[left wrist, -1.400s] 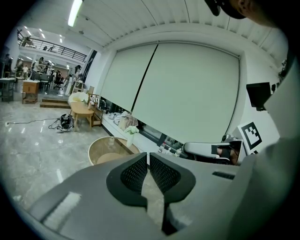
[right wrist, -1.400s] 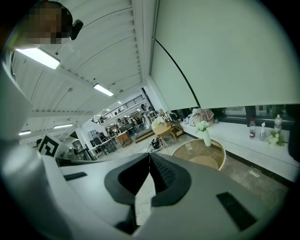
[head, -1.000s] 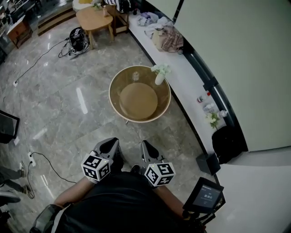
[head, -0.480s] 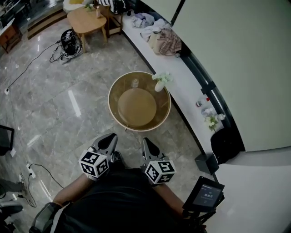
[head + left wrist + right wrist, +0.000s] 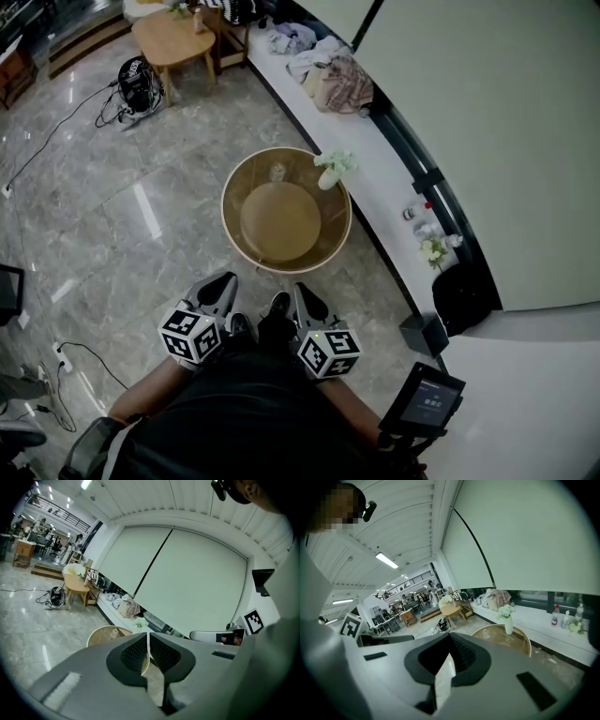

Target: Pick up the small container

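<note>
The small container [image 5: 277,172], a pale, see-through jar, stands upright near the far rim of the round table [image 5: 225,211]. It sits on the table's lighter outer ring, outside the darker inner disc. It shows again in the left gripper view [image 5: 114,633] and the right gripper view [image 5: 485,633], just above each gripper's jaw line. A white vase [image 5: 328,175] with pale flowers stands to its right on the same rim, near but not touching.

Both grippers are well short of the table, close to the person's body, over the marble floor [image 5: 112,234]. The left gripper [image 5: 223,281] has its jaws pressed together with nothing between them, as its own view [image 5: 148,637] shows. The right gripper [image 5: 302,295] also has its jaws closed and empty in its own view [image 5: 449,637]. A dark shoe [image 5: 277,307] shows on the floor between them.

Beyond the table, a long white ledge [image 5: 375,159] runs along the window wall, with a heap of clothes [image 5: 333,80] at its far end and small bottles [image 5: 417,211] nearer. A wooden side table [image 5: 173,37] and a black bag [image 5: 131,75] with cables stand farther off.
</note>
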Tool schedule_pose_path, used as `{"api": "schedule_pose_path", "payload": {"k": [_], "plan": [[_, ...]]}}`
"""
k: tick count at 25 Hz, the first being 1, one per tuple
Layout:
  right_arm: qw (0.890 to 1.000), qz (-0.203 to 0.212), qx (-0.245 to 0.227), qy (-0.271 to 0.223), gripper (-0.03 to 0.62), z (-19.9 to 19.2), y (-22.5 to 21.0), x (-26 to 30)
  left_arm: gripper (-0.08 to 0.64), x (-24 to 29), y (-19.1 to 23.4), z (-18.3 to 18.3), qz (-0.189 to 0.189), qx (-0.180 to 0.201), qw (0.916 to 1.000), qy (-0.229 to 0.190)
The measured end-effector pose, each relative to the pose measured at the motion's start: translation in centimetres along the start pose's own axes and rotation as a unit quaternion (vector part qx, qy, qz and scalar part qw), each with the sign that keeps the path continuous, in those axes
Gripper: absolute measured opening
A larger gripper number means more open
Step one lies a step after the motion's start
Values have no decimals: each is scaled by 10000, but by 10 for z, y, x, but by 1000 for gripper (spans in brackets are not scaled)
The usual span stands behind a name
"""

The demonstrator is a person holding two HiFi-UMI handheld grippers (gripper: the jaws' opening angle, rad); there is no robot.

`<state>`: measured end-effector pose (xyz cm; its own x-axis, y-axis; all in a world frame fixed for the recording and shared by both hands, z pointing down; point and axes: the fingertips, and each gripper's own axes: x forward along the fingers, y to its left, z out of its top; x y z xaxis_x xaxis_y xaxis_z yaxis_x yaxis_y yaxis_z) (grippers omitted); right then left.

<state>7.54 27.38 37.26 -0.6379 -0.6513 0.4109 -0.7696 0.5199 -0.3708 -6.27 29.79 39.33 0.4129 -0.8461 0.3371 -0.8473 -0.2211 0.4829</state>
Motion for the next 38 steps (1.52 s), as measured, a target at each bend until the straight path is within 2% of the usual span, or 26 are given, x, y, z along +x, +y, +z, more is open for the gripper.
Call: {"api": "schedule_pose_path", "payload": {"k": [6,13,22,26,29,38], "plan": [[9998,115,148,21,6,7,-14,26,17,21,9,7,66,73,9999,99],[9989,439,156,75,6,27,-28,72,17,50,34,33,385,135,9992,25],[9977,500,354,285,6,65,-87,132,17,129,50,63,516,79,9985,172],[9982,500,180,289,6,84,-114,153,17,170,52,76,581,283,9976,259],[9981,519,153,304,6,93,-134,167,17,194,53,82,631,258,9971,332],[9966,682,313,339,6,116,-177,208,17,239,61,100,935,165,9947,383]]}}
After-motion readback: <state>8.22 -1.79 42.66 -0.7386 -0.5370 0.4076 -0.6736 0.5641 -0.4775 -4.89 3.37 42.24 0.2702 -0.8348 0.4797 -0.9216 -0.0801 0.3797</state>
